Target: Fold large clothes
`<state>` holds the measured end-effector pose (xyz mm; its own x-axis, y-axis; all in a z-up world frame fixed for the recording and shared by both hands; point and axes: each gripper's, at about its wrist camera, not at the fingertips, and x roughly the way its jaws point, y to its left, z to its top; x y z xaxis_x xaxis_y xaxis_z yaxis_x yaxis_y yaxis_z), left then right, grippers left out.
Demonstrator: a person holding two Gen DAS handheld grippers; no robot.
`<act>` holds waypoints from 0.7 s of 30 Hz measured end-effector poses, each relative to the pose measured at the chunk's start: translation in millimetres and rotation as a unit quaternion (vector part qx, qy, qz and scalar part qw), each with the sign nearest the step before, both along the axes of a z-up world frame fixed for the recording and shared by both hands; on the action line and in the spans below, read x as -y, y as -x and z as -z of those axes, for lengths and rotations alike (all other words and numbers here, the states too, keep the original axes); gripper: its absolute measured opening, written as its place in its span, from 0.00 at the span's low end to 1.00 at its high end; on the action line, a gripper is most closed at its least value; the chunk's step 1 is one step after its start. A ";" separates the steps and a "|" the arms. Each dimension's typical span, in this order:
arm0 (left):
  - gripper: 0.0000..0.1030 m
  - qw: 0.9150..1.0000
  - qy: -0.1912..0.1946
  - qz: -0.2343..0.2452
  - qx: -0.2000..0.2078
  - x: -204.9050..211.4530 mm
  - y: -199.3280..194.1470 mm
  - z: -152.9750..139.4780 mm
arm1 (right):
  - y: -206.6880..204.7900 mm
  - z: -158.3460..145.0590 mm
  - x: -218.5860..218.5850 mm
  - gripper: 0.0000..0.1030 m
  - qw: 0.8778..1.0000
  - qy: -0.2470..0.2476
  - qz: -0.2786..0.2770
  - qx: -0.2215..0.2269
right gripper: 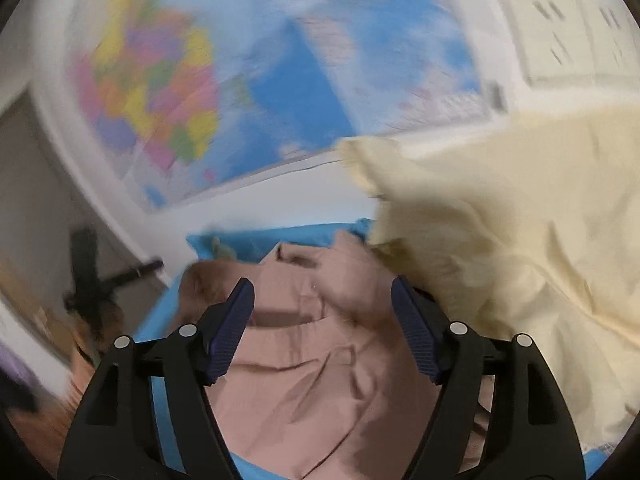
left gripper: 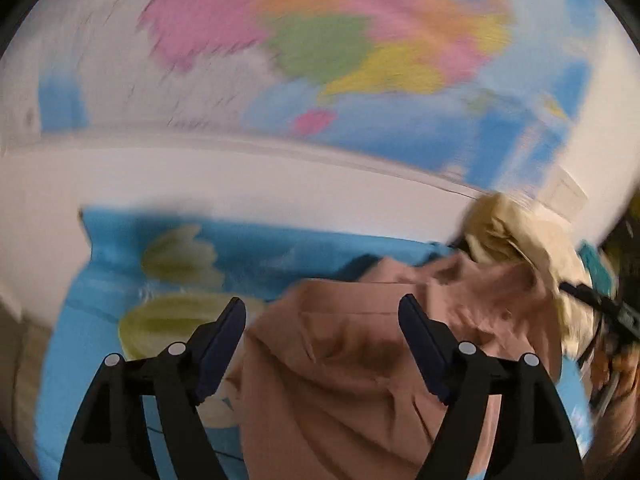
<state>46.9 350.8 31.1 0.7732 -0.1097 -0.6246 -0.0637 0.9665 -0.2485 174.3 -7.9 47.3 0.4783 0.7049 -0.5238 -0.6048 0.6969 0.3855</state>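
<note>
Behind everything hangs a large world map [left gripper: 320, 40] on a white wall [left gripper: 240, 176], its pink, green and yellow countries smeared by motion blur in both wrist views. Below it lies a blue sheet [left gripper: 248, 248] printed with pale yellow-green shapes, covering what looks like a bed, though the blur makes that hard to confirm.

On the sheet sits a rumpled pinkish-brown garment [left gripper: 340, 360], creased and bunched. A cream cloth [left gripper: 516, 240] is heaped at its far right edge, overlapping it; from the right wrist this cream cloth [right gripper: 520, 240] fills the right side of the view and drapes over the pinkish-brown garment [right gripper: 312, 352].

The left gripper [left gripper: 322, 320] hangs over the garment's near left part with its two dark blue fingers spread wide and nothing between them. The right gripper [right gripper: 322, 300] is likewise spread apart above the garment's middle, gripping nothing; its right finger [right gripper: 416, 336] sits just beside the edge of the cream cloth.

A dark stand [right gripper: 92, 280], too blurred to identify, shows at the left of the right wrist view.
</note>
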 end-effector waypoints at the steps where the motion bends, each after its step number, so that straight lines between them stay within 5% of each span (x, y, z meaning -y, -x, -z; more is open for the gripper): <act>1: 0.78 0.998 -0.046 0.032 0.010 20.6 4.8 -1.0 | 7.6 1.2 -12.0 0.75 0.999 0.023 -0.016 0.016; 4: 0.78 0.983 -0.159 0.096 -0.003 74.4 -1.8 14.7 | 24.4 21.7 -57.2 0.76 0.991 0.103 -0.077 0.037; 9: 0.76 0.962 -0.231 0.141 -0.044 117.7 -29.5 53.7 | 23.5 65.7 -109.2 0.73 0.974 0.190 -0.116 0.040; 11: 0.73 0.962 -0.219 0.148 -0.072 116.0 -42.6 66.4 | 11.5 83.5 -119.7 0.61 0.973 0.191 -0.130 0.001; 12: 0.68 0.963 -0.211 0.147 -0.080 114.1 -47.3 69.9 | 7.3 90.0 -122.3 0.38 0.972 0.193 -0.133 -0.007; 14: 0.32 0.968 -0.180 0.147 -0.097 105.1 -54.7 74.9 | 5.1 90.6 -123.3 0.10 0.971 0.191 -0.141 -0.004; 16: 0.08 0.975 -0.147 0.132 -0.103 94.3 -60.2 72.7 | 1.5 80.8 -118.8 0.06 0.976 0.173 -0.132 0.003; 21: 0.08 0.991 -0.099 0.085 -0.033 72.4 -54.2 32.0 | -1.5 20.0 -101.4 0.05 0.986 0.121 -0.083 0.076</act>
<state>101.2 278.4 -0.9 0.7113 -0.1055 -0.6949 0.0951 0.9940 -0.0535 175.8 93.4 27.3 0.4523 0.6441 -0.6169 -0.7568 0.6431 0.1167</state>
